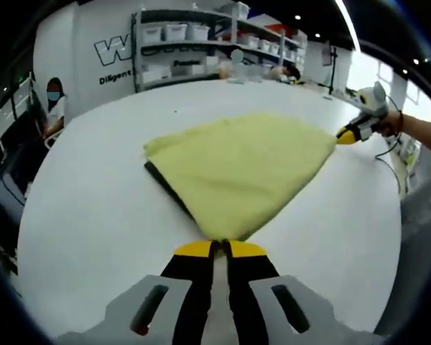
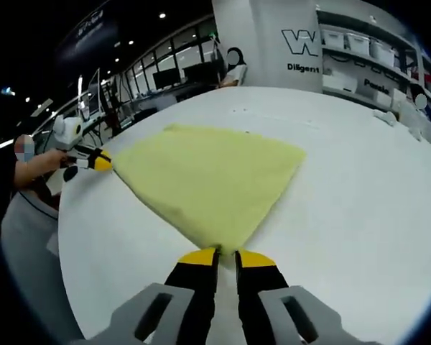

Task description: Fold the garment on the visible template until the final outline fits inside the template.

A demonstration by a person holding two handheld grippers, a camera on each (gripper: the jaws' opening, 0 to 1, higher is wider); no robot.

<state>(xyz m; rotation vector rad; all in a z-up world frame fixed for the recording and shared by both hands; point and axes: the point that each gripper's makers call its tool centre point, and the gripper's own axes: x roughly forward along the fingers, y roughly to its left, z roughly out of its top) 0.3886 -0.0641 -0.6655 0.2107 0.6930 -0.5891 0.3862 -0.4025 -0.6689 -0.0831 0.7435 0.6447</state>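
Note:
A pale yellow garment lies spread on a white table. A dark strip of the template peeks out under its left edge. My left gripper is shut on the garment's near corner. My right gripper, held by a hand, grips the corner at the right. In the right gripper view the garment tapers down to my right gripper, whose jaws are closed on its tip. At the garment's left corner is my left gripper, pinching the cloth.
Shelves with white bins stand beyond the table's far edge, with small items near it. A masked person sits at the left. A cable runs along the table's right side. The table extends broad and white to the right.

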